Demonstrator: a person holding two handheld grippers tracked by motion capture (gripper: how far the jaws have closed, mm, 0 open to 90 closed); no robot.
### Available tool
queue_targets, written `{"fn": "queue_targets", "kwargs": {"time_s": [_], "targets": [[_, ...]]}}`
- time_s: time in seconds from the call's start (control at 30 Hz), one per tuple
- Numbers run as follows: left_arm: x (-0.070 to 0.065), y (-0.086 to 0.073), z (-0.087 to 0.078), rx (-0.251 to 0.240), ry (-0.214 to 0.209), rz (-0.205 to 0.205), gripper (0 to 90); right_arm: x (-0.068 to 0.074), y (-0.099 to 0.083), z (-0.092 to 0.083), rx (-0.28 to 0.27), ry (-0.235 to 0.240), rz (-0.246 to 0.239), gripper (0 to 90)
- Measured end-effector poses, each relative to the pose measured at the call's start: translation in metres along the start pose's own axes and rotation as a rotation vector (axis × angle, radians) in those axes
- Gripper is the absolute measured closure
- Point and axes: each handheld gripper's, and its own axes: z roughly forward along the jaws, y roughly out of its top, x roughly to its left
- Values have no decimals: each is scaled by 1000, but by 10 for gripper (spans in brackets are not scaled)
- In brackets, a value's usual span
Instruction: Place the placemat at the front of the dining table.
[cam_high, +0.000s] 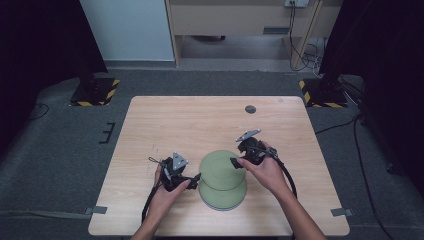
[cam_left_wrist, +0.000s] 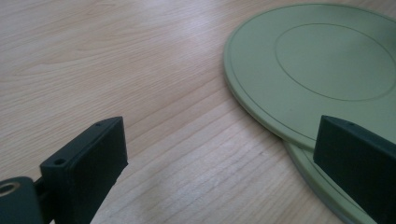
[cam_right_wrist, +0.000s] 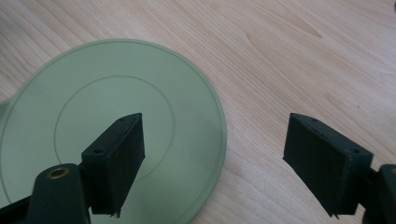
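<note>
Green plates lay stacked on the wooden table — the upper one offset from the lower. Left gripper gaped at their left edge, right gripper gaped over the top plate's right rim — neither held anything.

Lower green plate: largely covered by the upper green plate in the high view. In the left gripper view a mere sliver shows under the upper plate, cut off by the bottom edge and partly behind a jaw.

Upper plate, right gripper view: left and bottom rim cut off by the frame; part of its face hidden behind a black jaw.

Left gripper: jaw tips too small to tell whether they touch a plate rim.

Right gripper: tips equally unclear in the high view.

Person: forearms cut off at the bottom edge.

Small dark disc on the table: too small to identify.
</note>
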Motion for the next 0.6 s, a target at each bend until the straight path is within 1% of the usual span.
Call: {"fn": "queue_targets", "kwargs": {"time_s": [0.1,0.17,0.3,0.43,0.47,0.5,0.57,0.6], "targets": [[2,0,-2,-4,-7,-4,22,-1,1,0,5,21,13,207],[1,1,-2,-6,-14,-6,22,0,2,1,7,21,9,208],[-3,2,1,-1,-29,3,23,2,4,3,16,30,-2,210],[-8,1,3,8,-38,24,24,1,7,8,22,40,4,199],[-9,1,3,9,-38,26,24,0,7,10,26,36,6,194],[-11,1,3,10,-36,29,24,-1,8,12,36,-9,3,193],[-12,1,3,14,-34,28,22,-1,8,12,38,-11,3,194],[-13,1,3,11,-35,28,21,-2,8,13,42,0,16,195]]}}
